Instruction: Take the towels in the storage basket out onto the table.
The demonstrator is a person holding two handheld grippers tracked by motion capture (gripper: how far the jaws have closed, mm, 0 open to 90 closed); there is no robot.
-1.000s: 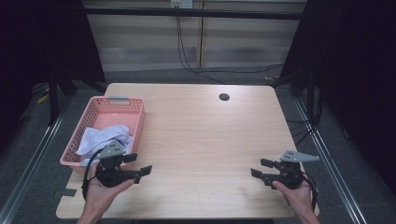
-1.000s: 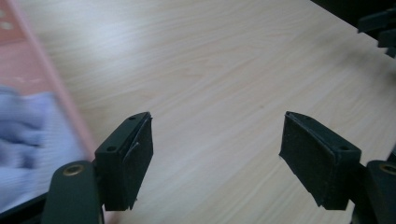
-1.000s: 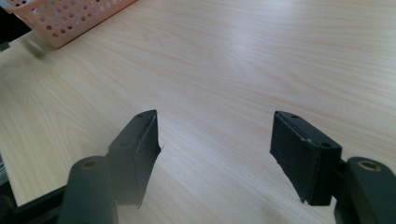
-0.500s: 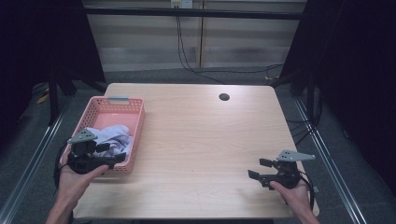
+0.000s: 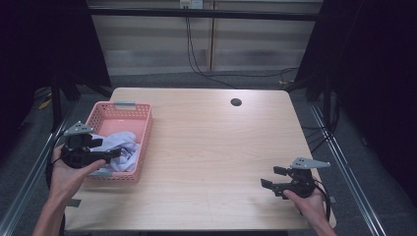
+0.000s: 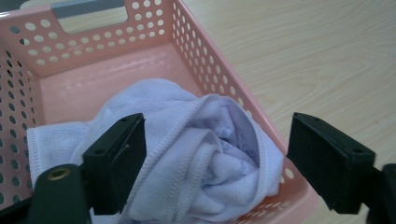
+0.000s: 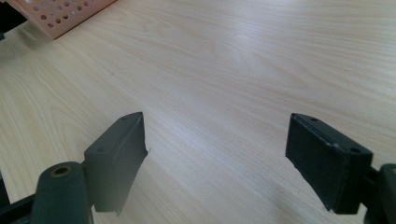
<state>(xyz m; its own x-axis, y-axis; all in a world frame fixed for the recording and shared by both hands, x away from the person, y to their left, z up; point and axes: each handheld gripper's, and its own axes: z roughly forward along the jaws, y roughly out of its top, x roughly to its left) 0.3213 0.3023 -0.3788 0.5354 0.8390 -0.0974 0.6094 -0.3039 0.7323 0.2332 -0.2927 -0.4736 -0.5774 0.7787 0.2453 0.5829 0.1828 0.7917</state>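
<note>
My left gripper (image 6: pixel 212 154) has its jaws spread wide over the crumpled white terry towel (image 6: pixel 196 158), one jaw against the folds, the other out past the rim; the towel lies in the pink perforated plastic basket (image 5: pixel 140 123) at the left edge of the pale wooden table (image 5: pixel 211 147); my right gripper (image 7: pixel 215 158), jaws likewise apart, hangs over bare wood near the front right corner.

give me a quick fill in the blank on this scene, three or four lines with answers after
1. The crumpled white towel lies inside the ____ perforated plastic basket.
2. The left gripper, jaws open, is over the ____.
3. The right gripper hovers with its jaws ____ over the light wooden table.
4. The dark round hole sits near the table's ____ edge.

Missing words: pink; towel; open; far
</note>
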